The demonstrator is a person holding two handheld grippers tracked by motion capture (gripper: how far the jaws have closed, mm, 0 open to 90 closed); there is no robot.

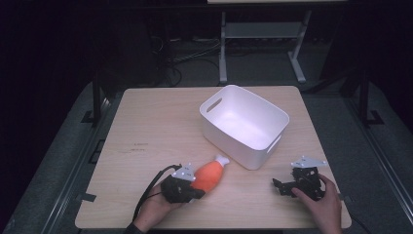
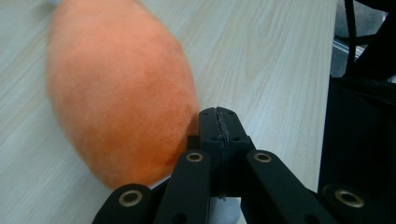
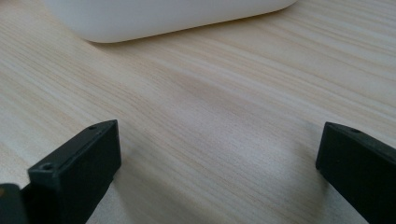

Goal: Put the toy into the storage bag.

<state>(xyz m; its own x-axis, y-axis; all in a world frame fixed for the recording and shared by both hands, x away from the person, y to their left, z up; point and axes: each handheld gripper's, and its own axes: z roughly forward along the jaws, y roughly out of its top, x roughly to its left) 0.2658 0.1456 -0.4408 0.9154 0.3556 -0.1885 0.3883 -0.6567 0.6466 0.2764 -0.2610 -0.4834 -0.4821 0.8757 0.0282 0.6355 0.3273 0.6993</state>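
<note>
A: While the left gripper point(image 1: 195, 187) is kept low beside the orange plush toy point(image 1: 210, 174), its jaws are seen pressed together in the left gripper view, with nothing between them. Why is the toy not being held?

B: It is judged that the closed tips point(image 2: 219, 127) are set against the toy's flank point(image 2: 119, 93) as a pusher, or are simply resting there before being opened. The toy is left lying on its side on the wooden table point(image 1: 146, 126), its white tip turned toward the white bin point(image 1: 243, 124), just short of the bin's near wall.

A: And the bin itself?

B: It is placed at an angle on the far right part of the table, open side up and empty, so that something can be dropped in from above. The toy is taken to be meant for it.

A: What is made of the right gripper point(image 1: 287, 187)?

B: It is parked on the table near the right edge, well apart from the toy. Its jaws are spread wide in the right gripper view, bare wood point(image 3: 210, 116) being seen between them and the bin's lower wall point(image 3: 163, 18) beyond. It is presumably kept clear so that the left side can be worked without obstruction.
</note>
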